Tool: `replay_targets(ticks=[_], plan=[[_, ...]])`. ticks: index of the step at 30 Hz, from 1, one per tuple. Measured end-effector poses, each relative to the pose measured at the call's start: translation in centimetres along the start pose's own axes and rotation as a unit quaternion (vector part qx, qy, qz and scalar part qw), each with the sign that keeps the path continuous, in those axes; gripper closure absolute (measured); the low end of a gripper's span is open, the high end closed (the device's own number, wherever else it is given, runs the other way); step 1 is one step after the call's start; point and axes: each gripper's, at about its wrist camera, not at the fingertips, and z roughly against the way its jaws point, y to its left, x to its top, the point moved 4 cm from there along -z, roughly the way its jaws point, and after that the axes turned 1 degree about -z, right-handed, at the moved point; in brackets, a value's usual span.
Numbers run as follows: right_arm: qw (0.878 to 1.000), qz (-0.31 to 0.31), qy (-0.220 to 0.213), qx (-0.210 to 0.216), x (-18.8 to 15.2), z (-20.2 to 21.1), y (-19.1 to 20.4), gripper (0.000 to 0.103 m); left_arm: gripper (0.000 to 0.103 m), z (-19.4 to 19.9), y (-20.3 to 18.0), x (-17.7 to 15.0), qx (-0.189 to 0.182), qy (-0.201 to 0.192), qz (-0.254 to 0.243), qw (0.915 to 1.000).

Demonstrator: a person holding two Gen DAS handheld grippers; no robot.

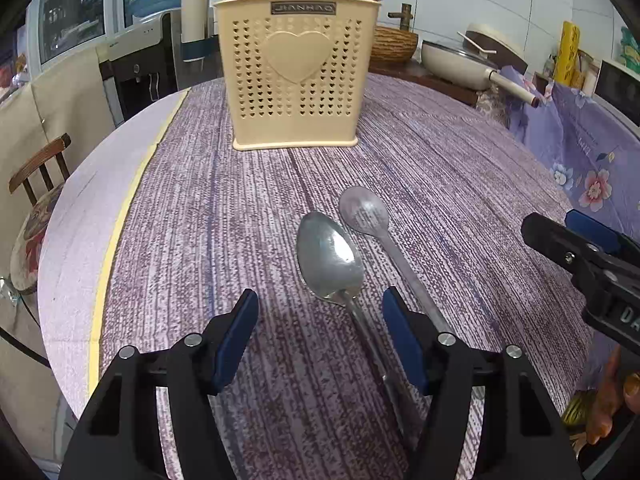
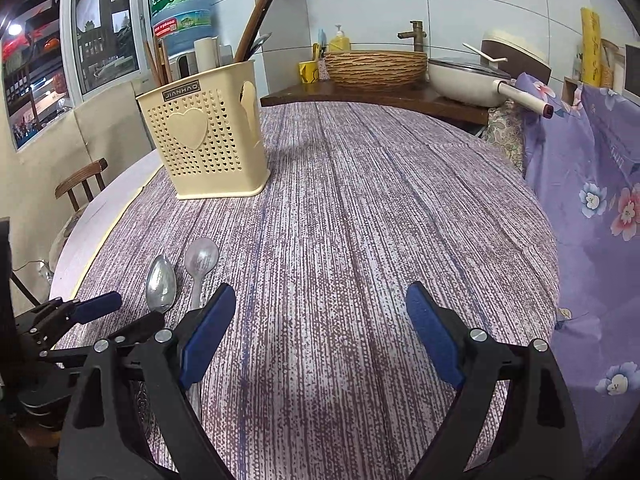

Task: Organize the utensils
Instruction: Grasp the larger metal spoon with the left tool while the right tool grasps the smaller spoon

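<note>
spoons side by side on the desk, both tongs released

two metal spoons, a shiny spoon point(image 1: 330, 258) and a duller spoon point(image 1: 366, 212), lie near the cream utensil holder point(image 1: 296, 68) on the purple-clothed desk point(image 1: 200, 220). left tongs point(image 1: 320, 340) gape over the shiny spoon's handle; right tongs point(image 2: 320, 340) hang empty beside them.

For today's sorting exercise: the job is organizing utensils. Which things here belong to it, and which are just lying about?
Belongs to the job:
shiny metal spoon
dull long-handled spoon
cream utensil holder
left gripper, open

Just lying about:
white pan
water bottle
woven basin
wooden chair
</note>
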Motion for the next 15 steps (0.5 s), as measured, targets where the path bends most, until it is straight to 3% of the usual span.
replay_targets(ticks=[11,15], plan=[[1.000,-0.010,-0.002,0.008,-0.2,0.4,-0.4,0.017,0.049,-1.6,-1.0,1.5,0.034,0.012,-0.003,0.9993],[1.000,-0.009,0.001,0.010,-0.3,0.3,-0.3,0.017,0.057,-2.0,-1.2,2.1,0.039,0.013,0.003,0.9992]])
